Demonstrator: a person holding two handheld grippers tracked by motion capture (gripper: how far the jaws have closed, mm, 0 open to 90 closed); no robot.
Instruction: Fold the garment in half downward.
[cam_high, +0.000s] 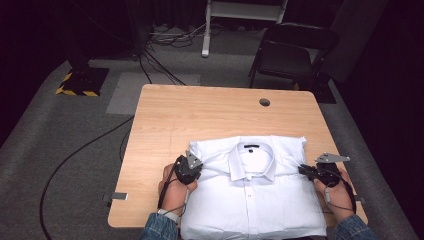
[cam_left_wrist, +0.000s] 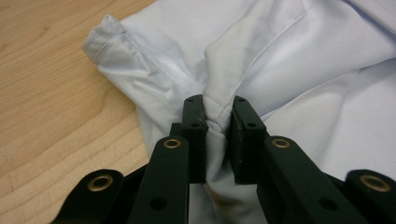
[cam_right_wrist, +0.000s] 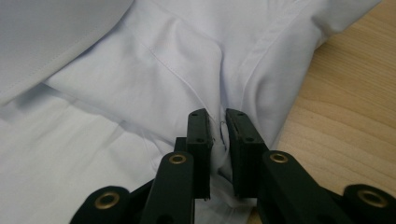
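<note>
on the near half of the wooden table (cam_high: 165, 115) lies the white shirt (cam_high: 252, 200), folded front up with its collar (cam_high: 251, 159) pointing away from me and its buttoned placket running down the middle. it reaches the table's near edge and sits a little right of centre.

my left gripper (cam_high: 188, 169) is at the shirt's left shoulder edge, just below the upper left corner of the fold. in the left gripper view my fingers (cam_left_wrist: 195, 122) are clamped on a pinch of white cloth that bunches up between them where a stitched seam (cam_left_wrist: 177, 70) runs into the grip; the shirt spreads away ahead and to the right of them, and bare wood lies to their left.

my right gripper (cam_high: 318, 172) is at the opposite shoulder edge, level with the left one, so the collar lies between the two. in the right gripper view my fingers (cam_right_wrist: 200, 126) are closed on a fold of the same cloth at the shirt's edge, with a small pucker caught between them; the fabric stretches ahead and to the left, and the table shows just beside them on the right.

both of my hands rest low at the shirt's sides, sleeves in blue denim (cam_high: 159, 227).
</note>
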